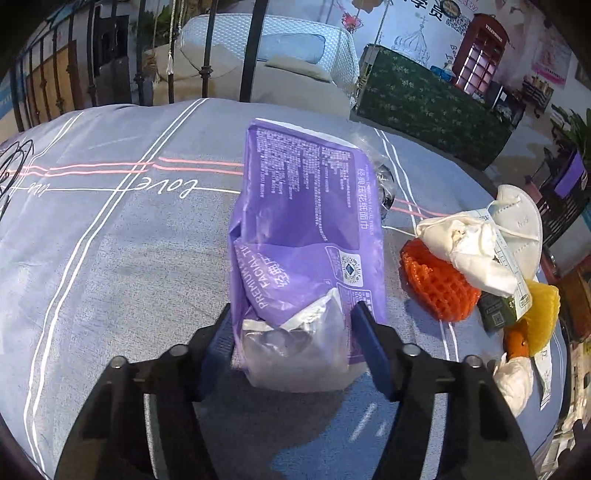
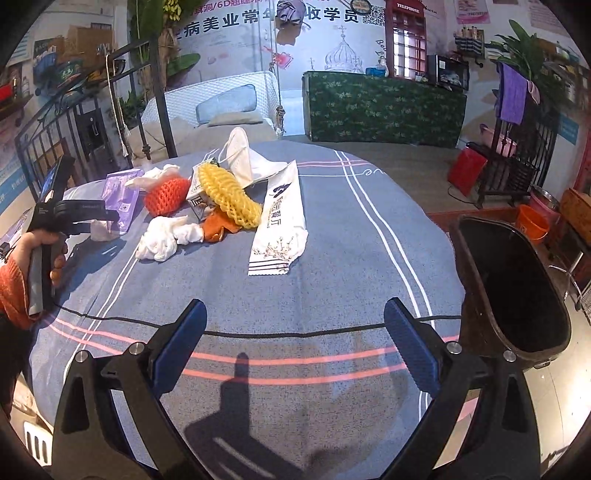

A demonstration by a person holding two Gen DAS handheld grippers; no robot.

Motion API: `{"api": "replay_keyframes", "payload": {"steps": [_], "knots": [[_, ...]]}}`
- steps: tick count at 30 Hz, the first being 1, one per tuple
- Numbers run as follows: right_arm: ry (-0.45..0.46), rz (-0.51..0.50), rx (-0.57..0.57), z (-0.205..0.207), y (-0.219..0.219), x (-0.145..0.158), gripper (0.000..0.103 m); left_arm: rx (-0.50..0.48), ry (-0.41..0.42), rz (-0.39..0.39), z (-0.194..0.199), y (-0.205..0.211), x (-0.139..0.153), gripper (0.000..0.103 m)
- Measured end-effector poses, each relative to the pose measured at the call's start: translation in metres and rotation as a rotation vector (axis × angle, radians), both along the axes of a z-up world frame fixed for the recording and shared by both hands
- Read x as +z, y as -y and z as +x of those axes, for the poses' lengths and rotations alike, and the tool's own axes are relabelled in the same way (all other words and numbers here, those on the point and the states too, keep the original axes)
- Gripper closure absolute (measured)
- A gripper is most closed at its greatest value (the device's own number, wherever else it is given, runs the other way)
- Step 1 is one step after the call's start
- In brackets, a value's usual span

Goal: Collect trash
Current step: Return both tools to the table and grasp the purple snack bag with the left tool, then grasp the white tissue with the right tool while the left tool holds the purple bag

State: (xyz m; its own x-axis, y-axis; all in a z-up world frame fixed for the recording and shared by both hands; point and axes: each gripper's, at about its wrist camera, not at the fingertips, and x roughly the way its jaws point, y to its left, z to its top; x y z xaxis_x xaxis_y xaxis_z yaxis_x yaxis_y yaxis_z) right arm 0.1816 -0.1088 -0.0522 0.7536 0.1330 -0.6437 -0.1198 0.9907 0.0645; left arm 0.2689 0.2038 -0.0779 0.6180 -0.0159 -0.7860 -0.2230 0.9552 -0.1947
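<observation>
Purple tissue pack [image 1: 303, 236] between left hand-held gripper [image 1: 295, 332] fingers – right hand-held gripper [image 2: 295, 347] spread, level.

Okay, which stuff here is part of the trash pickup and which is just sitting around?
Job: purple tissue pack, orange foam net, yellow foam net, face mask, crumpled tissue, white wrapper, bin.

Just there: cushioned chair, green-covered counter, red bag.

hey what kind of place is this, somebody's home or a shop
Probably a small shop or salon, not a plain home: a printed advertising wall banner, a counter under green floral cloth, and a red telephone-booth shelf behind the cloth-covered table of trash.
</observation>
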Motion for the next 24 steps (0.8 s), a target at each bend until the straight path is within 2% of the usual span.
{"api": "replay_keyframes", "payload": {"steps": [1, 6, 11, 17, 22, 24], "knots": [[-0.002, -0.001, 0.005, 0.000, -0.001, -0.001, 0.008, 0.002, 0.008, -0.007, -0.002, -0.001, 0.000, 0.054], [-0.016, 0.007, 0.070, 0.013, -0.023, 0.002, 0.008, 0.028, 0.052, -0.042, -0.015, -0.007, 0.007, 0.060], [-0.035, 0.033, 0.153, 0.029, -0.051, 0.003, 0.008, 0.052, 0.124, -0.003, -0.036, -0.003, 0.022, 0.062], [-0.065, 0.003, 0.290, 0.057, -0.099, 0.006, 0.008, 0.074, 0.214, 0.024, -0.069, 0.002, 0.038, 0.062], [-0.119, -0.016, 0.365, 0.083, -0.135, -0.001, 0.008, 0.079, 0.231, 0.035, -0.087, 0.003, 0.043, 0.062], [-0.136, -0.060, 0.376, 0.094, -0.150, -0.005, 0.008, 0.084, 0.235, 0.045, -0.091, 0.002, 0.043, 0.062]]}}
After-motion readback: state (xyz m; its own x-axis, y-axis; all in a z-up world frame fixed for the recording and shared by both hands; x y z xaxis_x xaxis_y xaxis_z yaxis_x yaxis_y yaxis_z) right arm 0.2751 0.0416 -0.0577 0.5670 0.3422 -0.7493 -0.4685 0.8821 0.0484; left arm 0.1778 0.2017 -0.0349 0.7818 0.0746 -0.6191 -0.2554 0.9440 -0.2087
